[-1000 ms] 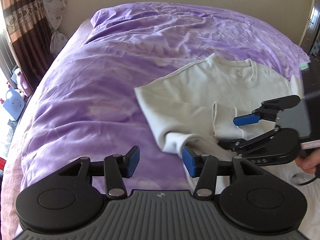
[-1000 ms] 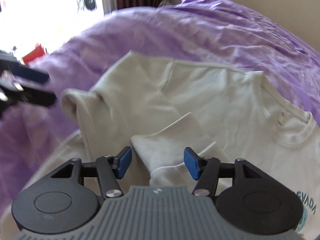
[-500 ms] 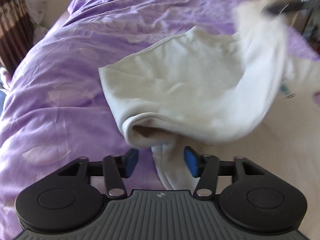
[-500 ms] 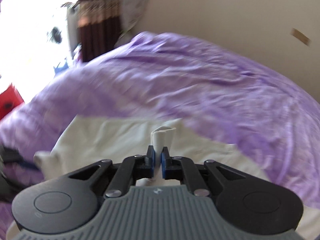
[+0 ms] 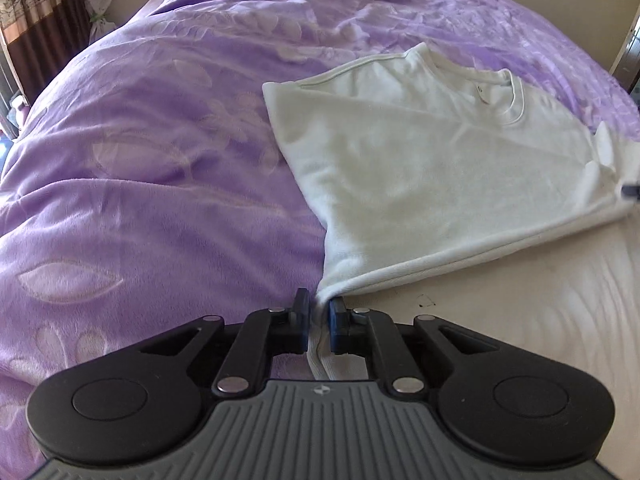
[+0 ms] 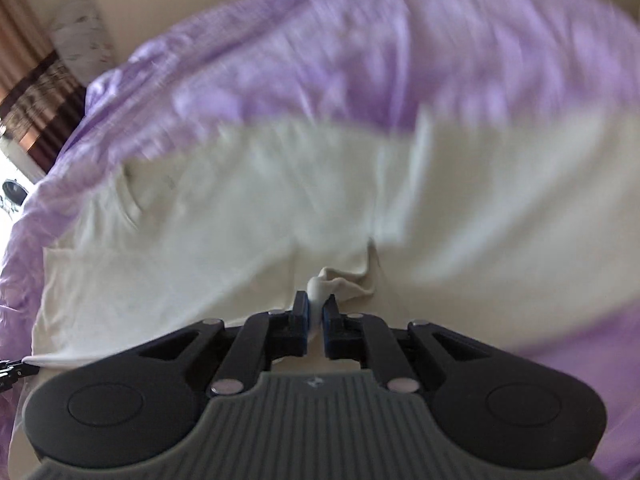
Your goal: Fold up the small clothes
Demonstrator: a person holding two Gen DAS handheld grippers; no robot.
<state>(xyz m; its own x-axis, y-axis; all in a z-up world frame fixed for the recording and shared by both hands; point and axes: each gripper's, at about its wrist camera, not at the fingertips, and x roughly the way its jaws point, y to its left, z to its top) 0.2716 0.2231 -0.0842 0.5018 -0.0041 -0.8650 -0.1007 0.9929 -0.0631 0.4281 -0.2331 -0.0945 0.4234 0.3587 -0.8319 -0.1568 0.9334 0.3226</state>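
Now both grippers, left (image 5: 319, 309) and right (image 6: 316, 309), pinch the white shirt (image 5: 432, 168), which spreads toward 1 o'clock over the purple blanket (image 5: 152, 152).

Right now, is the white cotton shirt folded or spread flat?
Folded. The white cotton shirt lies doubled on the purple blanket: two layered edges show along its near side, no sleeves stick out.

The shirt (image 5: 420, 168) is soft, matt white knit cloth with a ribbed hem. The blanket (image 5: 160, 160) is plush purple fleece, faintly sheened, embossed with leaves. Each tool (image 5: 319, 312) (image 6: 316, 312) is matt black plastic with blue pads and shiny metal rivets.
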